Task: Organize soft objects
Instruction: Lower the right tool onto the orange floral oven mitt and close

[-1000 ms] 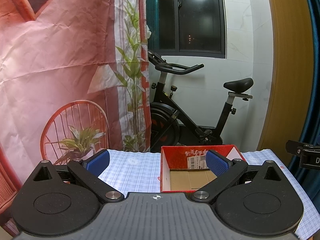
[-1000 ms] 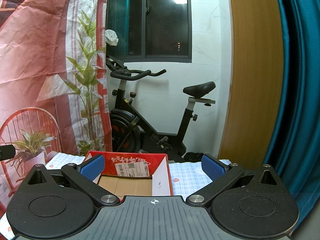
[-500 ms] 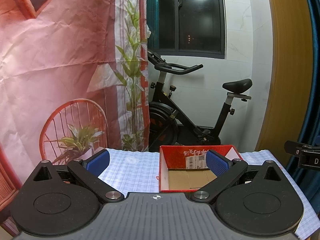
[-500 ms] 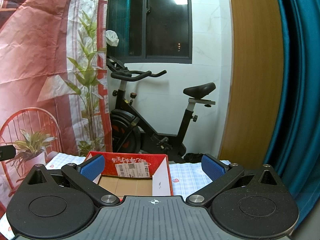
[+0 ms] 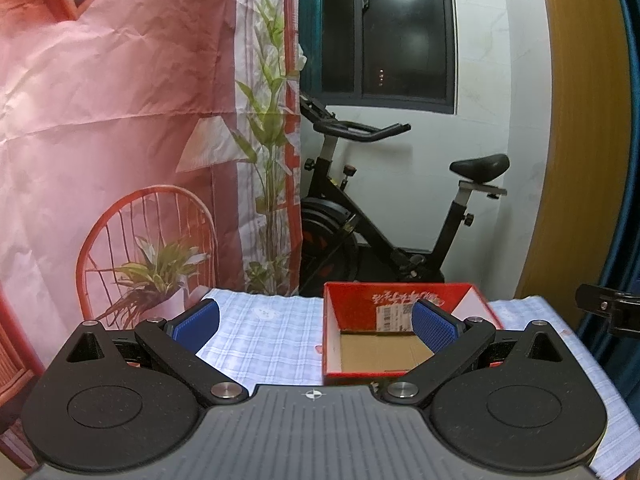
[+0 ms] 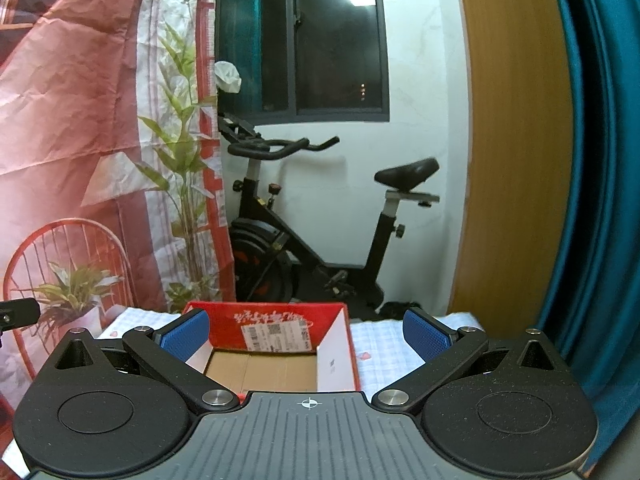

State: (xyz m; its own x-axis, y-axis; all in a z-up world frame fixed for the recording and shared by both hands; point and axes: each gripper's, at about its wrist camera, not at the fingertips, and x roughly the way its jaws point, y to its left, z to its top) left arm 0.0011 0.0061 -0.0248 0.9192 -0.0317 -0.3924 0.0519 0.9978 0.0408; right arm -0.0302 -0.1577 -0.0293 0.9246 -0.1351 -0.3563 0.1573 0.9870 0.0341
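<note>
Checked tablecloth (image 5: pixel 272 344) carries an empty red box (image 6: pixel 280 322); both tools gape wide, holding nothing

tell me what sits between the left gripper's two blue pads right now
In the left wrist view, bare checked tablecloth and the left half of the open red box; the left gripper holds nothing.

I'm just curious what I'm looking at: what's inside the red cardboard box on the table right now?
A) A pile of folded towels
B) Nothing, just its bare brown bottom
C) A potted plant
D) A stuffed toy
B: the red cardboard box shows only its bare brown floor, with no soft items inside.
</note>
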